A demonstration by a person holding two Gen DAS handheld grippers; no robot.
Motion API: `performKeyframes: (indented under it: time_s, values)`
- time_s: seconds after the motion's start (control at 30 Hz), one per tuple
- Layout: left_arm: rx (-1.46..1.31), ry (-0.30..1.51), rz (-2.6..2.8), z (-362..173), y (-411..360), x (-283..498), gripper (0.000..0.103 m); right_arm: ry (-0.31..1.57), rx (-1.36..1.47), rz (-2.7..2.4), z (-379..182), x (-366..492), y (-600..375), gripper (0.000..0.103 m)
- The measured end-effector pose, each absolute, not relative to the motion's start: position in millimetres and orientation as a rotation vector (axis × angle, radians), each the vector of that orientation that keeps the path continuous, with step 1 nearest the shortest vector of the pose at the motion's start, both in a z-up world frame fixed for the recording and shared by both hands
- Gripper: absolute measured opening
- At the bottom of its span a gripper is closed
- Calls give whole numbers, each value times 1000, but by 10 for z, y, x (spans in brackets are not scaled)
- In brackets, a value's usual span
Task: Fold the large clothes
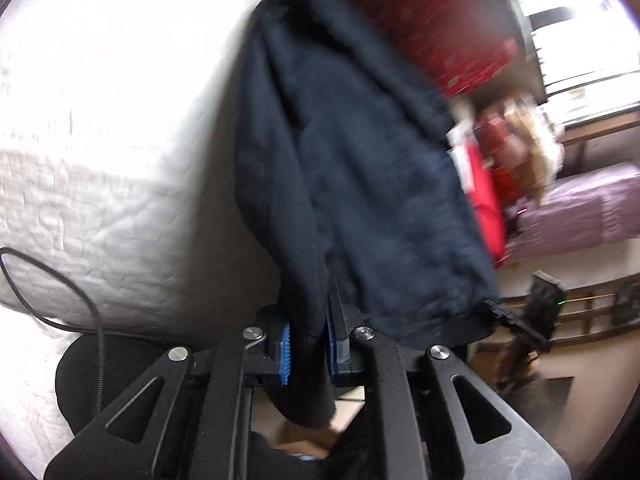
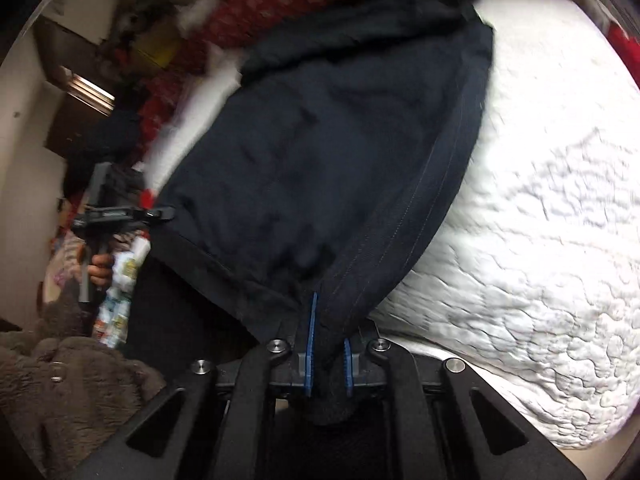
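A large dark navy garment point(image 1: 360, 184) hangs stretched between my two grippers, above a white quilted bed point(image 1: 100, 160). My left gripper point(image 1: 308, 344) is shut on one corner of its hem, cloth bunched between the blue pads. My right gripper point(image 2: 328, 356) is shut on the other corner of the garment point(image 2: 320, 168), beside a stitched seam. The right gripper point(image 1: 516, 324) shows in the left wrist view at the hem's far end. The left gripper point(image 2: 160, 213) shows in the right wrist view, pinching the hem at the left.
The white quilt point(image 2: 540, 240) lies right of the garment. A red patterned cloth point(image 1: 432, 20) lies beyond it. A purple bed cover point(image 1: 580, 212) is at the right. A brown fluffy blanket point(image 2: 60, 392) lies lower left. A black cable point(image 1: 60, 288) crosses the quilt.
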State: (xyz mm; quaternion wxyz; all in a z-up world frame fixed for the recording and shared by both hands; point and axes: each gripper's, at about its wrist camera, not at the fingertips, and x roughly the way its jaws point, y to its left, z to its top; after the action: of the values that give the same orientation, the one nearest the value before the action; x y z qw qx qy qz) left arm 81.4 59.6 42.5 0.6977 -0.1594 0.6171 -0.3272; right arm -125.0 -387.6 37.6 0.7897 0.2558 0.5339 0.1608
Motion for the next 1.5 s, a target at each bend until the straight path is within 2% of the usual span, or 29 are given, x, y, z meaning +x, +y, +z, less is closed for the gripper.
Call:
performKeyframes:
  time_s: [0.13, 0.27, 0.63, 0.83, 1.07, 1.33, 1.37, 1.4, 1.5]
  values:
    - [-470, 1287, -774, 762, 623, 990, 10, 953, 674, 386, 725, -1345, -4090, 9]
    - [-546, 1253, -776, 829, 589, 1310, 10, 820, 793, 395, 834, -1468, -4375, 9]
    - [-605, 1185, -693, 1103, 408, 2084, 11, 648, 989, 366, 1050, -983, -4696, 9]
    - [-610, 1155, -617, 1095, 108, 2775, 11, 592, 1046, 297, 1061, -233, -4917, 9]
    - [-637, 1183, -536, 784, -311, 3607, 10, 593, 1091, 196, 827, 632, -5300, 9]
    - [-603, 1252, -418, 355, -745, 4447, 12, 588, 1218, 101, 320, 1511, -5716, 9]
    - [-591, 1286, -391, 245, -797, 4531, 12, 611, 1243, 87, 183, 1645, -5756, 9]
    - [-587, 1313, -373, 165, -827, 4587, 13, 640, 1260, 60, 82, 1724, -5776, 14]
    - [-644, 1390, -342, -50, -842, 4757, 13, 739, 1379, 1, -303, 1942, -5846, 15]
